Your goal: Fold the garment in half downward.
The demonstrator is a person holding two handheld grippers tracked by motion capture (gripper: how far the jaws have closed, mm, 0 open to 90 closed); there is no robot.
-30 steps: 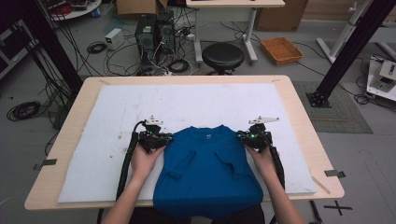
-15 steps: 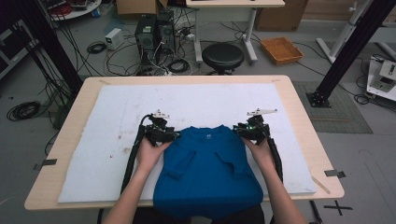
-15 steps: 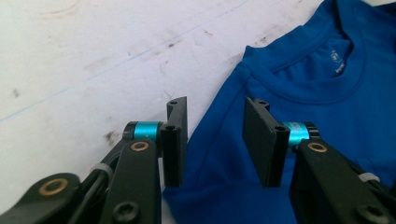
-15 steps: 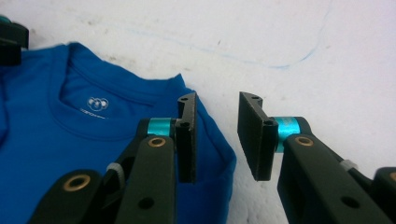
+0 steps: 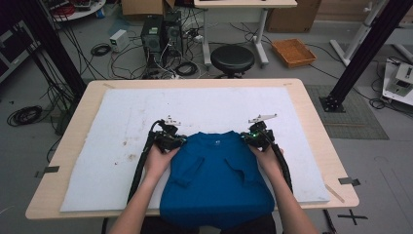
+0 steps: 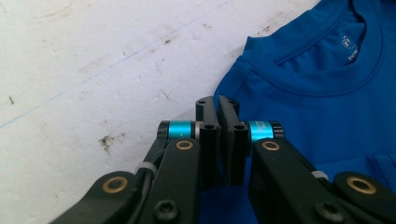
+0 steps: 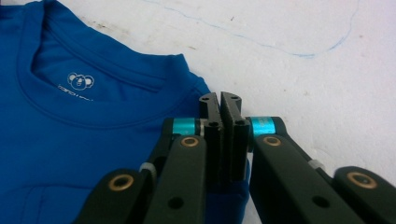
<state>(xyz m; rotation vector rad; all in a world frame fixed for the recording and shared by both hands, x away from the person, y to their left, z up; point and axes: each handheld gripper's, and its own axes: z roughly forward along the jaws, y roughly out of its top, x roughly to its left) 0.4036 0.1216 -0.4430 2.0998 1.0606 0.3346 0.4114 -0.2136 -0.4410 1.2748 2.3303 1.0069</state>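
Note:
A blue T-shirt point(image 5: 216, 180) lies on the white mat point(image 5: 209, 105), collar away from the person, sleeves folded in over the front, hem hanging over the near table edge. My left gripper point(image 5: 180, 141) sits at the shirt's left shoulder and my right gripper point(image 5: 246, 139) at its right shoulder. In the left gripper view the jaws point(image 6: 217, 100) have just been closing and stand pressed together on the shoulder edge of the shirt point(image 6: 317, 93). In the right gripper view the jaws point(image 7: 219, 97) have also just closed, on the other shoulder corner of the shirt point(image 7: 84, 130).
The mat covers most of a wooden table point(image 5: 319, 146). On the floor beyond stand a black stool point(image 5: 233, 58), computer towers point(image 5: 156, 31) with loose cables, and an orange tray point(image 5: 292, 51). A black frame post point(image 5: 363, 53) rises at the right.
Both grippers have shifted a little inward and away from the person along the shirt's shoulders. Their jaws now stand pressed together at the shoulder corners.

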